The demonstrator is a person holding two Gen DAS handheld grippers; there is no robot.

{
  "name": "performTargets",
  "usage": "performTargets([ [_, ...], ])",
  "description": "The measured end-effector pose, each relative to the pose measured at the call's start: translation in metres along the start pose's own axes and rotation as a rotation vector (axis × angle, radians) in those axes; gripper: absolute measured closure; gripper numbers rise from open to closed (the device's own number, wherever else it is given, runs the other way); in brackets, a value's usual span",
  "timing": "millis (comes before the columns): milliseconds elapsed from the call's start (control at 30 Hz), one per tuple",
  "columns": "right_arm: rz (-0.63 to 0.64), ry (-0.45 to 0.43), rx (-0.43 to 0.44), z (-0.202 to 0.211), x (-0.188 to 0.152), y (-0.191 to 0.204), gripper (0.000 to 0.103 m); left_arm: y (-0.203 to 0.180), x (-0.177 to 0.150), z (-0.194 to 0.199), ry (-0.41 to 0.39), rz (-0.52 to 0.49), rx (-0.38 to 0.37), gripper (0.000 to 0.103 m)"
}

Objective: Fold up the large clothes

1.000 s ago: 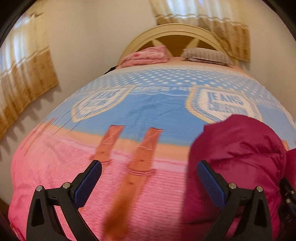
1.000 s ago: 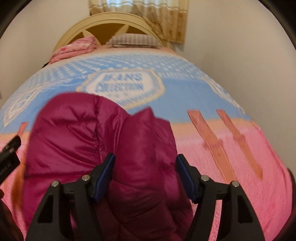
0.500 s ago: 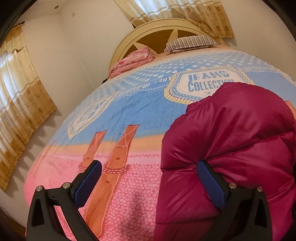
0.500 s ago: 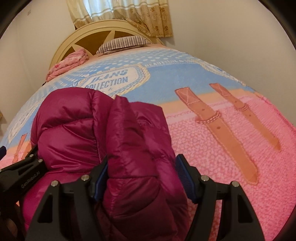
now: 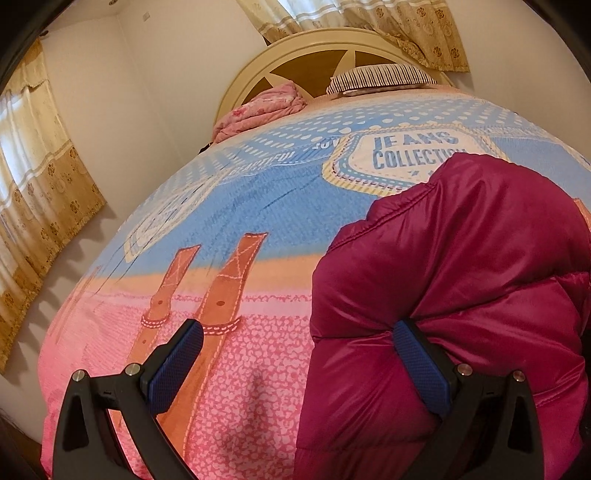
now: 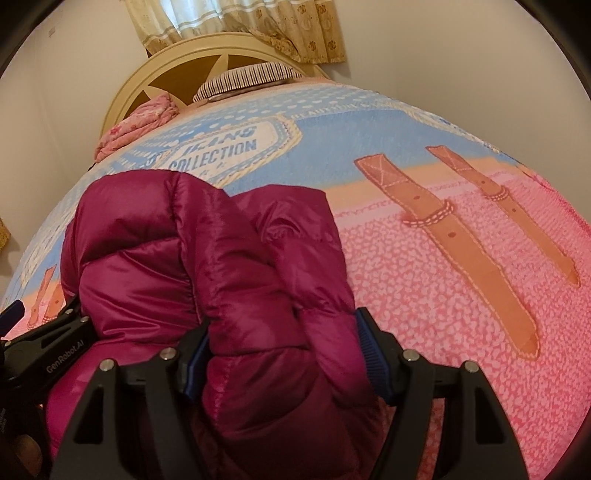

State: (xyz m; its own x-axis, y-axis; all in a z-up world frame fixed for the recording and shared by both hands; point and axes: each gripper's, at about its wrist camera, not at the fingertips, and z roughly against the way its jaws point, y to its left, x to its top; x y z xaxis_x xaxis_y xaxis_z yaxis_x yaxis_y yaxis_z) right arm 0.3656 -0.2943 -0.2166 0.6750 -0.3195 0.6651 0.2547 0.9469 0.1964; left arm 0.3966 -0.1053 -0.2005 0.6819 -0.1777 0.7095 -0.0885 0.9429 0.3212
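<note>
You had soft, warm daylight filtering through the curtains (image 5: 373,26) behind the headboard (image 5: 314,55); the side curtain (image 5: 33,155) left of it cast scalloped shadows on the wall. The puffer jacket (image 5: 461,258) below the headboard carried a mild sheen, no harsh glare. Focus stayed fairly sharp centrally; fisheye bulged the bedspread (image 6: 424,277), and black vignetting cut the corners.

The left claw (image 5: 299,365) is spread wide, its blue-padded fingers (image 5: 175,365) well apart and closed on nothing, the right finger's tip pressing into quilted fabric. The right claw (image 6: 284,354) has its fingers (image 6: 373,354) set to either side of a thick fold, both pads touching it. In the right wrist view, the left claw (image 6: 55,343) sits at the lower left, angled inward.
</note>
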Motion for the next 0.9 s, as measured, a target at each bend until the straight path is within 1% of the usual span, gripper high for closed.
performTargets([
  [367, -0.005, 0.019, 0.004, -0.006, 0.000, -0.003, 0.030, 0.000, -0.002, -0.005, 0.016, 0.005, -0.014, 0.001],
  [667, -0.013, 0.018, 0.013, -0.005, 0.001, -0.004, 0.029, 0.000, -0.001, -0.004, 0.015, -0.003, -0.006, 0.001],
  [733, -0.017, 0.004, 0.019, 0.000, 0.001, -0.006, 0.029, 0.002, 0.001, -0.001, 0.011, -0.010, -0.003, 0.001],
  [800, 0.003, -0.031, 0.014, 0.011, 0.003, -0.004, 0.028, 0.007, 0.004, 0.006, 0.005, -0.010, -0.003, 0.001],
  [833, 0.013, -0.063, 0.002, 0.022, 0.005, -0.004, 0.028, 0.012, 0.006, 0.011, -0.003, 0.001, -0.012, 0.001],
  [900, 0.017, -0.136, -0.015, 0.047, 0.014, -0.001, 0.028, 0.028, 0.013, 0.027, -0.042, 0.063, -0.025, 0.001],
])
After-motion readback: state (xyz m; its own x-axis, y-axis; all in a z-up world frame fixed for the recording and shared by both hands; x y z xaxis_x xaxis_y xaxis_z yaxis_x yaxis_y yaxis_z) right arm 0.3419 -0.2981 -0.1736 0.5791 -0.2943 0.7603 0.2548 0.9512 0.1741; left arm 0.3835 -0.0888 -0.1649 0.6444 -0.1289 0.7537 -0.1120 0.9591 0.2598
